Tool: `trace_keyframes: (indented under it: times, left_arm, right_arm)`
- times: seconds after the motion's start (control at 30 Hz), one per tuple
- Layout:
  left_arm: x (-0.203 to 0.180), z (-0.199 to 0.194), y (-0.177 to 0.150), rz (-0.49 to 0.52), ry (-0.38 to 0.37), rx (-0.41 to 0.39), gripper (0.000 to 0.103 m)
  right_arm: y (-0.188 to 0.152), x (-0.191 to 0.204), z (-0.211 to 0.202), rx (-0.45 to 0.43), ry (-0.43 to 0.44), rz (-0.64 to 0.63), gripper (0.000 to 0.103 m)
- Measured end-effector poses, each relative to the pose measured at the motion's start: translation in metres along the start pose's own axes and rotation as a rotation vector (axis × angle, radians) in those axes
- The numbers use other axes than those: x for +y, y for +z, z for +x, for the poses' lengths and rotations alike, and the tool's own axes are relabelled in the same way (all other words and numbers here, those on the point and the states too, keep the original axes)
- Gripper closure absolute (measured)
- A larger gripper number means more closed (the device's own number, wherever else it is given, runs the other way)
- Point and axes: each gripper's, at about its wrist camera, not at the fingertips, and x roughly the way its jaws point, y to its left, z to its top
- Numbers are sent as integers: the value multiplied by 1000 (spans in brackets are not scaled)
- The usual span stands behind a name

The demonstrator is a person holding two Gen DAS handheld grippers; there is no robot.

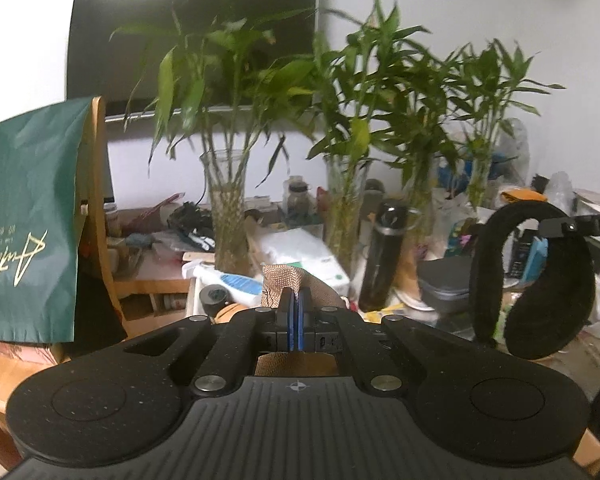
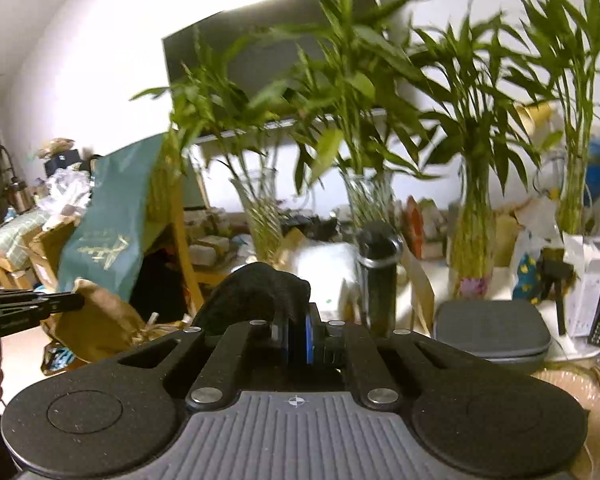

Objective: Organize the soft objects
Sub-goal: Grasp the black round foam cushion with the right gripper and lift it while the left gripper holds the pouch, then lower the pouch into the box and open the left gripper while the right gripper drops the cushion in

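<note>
Black earmuffs [image 1: 536, 280] hang in the air, right of the left gripper [image 1: 296, 300]; the right gripper [image 2: 300, 320] is clamped on their black fleece. Left gripper pinches the rim of a burlap bag [image 1: 280, 280], jaws nearly together. Bag [image 2: 96, 320] held up near left. Vases [image 1: 224, 216], flask [image 1: 384, 256], clutter beyond. Judged: earmuffs not yet bagged; insertion remains.

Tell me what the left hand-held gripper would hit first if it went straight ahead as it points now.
Probably the clutter at the foot of the glass vase: the left hand-held gripper, shut on a tan burlap pouch, points toward a white-and-blue packet there. Depth is unclear.
</note>
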Motion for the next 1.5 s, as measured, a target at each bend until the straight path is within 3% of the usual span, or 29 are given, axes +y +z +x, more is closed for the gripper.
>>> trace_keyframes:
  times: [0.27, 0.77, 1.03, 1.4, 1.47, 1.5]
  left_arm:
    - [-30, -32, 4, 65, -57, 38, 101]
    - [-64, -45, -23, 69, -155, 251, 101]
    - [-68, -28, -50, 59, -136, 359, 101]
    - [-69, -6, -72, 35, -76, 486, 98]
    - [-68, -1, -76, 19, -80, 487, 96]
    - [-67, 1, -78, 12, -78, 490, 86]
  right_arm:
    - [-4, 22, -40, 8, 54, -31, 93]
    - [-58, 45, -58, 162, 54, -72, 93]
    - [-88, 51, -46, 241, 30, -82, 93]
    - [-104, 58, -12, 334, -59, -14, 92]
    - [-110, 60, -3, 376, -55, -15, 86]
    - [-113, 61, -1, 386, -55, -18, 76]
